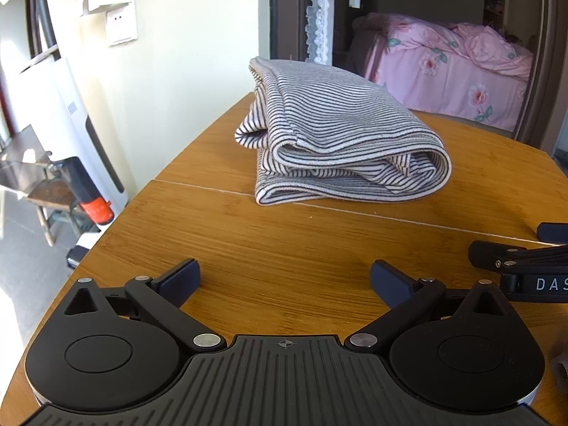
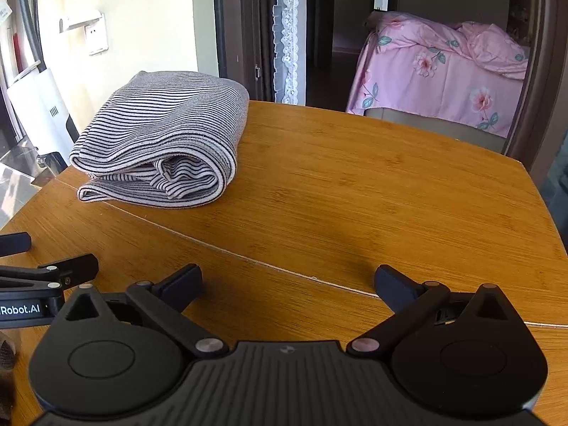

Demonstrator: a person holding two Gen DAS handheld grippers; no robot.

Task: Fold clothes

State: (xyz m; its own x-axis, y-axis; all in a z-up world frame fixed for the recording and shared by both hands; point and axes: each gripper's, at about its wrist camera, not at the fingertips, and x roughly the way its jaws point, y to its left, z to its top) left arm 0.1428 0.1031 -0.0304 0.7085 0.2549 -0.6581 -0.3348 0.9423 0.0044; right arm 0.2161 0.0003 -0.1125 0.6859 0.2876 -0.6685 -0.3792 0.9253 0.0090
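A black-and-white striped garment lies folded in a thick bundle on the wooden table, ahead of both grippers. In the right wrist view the striped garment sits at the far left. My left gripper is open and empty, low over the table, well short of the garment. My right gripper is open and empty, beside the left one. The right gripper's fingers show at the right edge of the left wrist view. The left gripper's fingers show at the left edge of the right wrist view.
A seam runs across the table. A white appliance and a stool stand left of the table by the wall. A doorway beyond shows a bed with pink floral bedding. The table edge curves away on the left.
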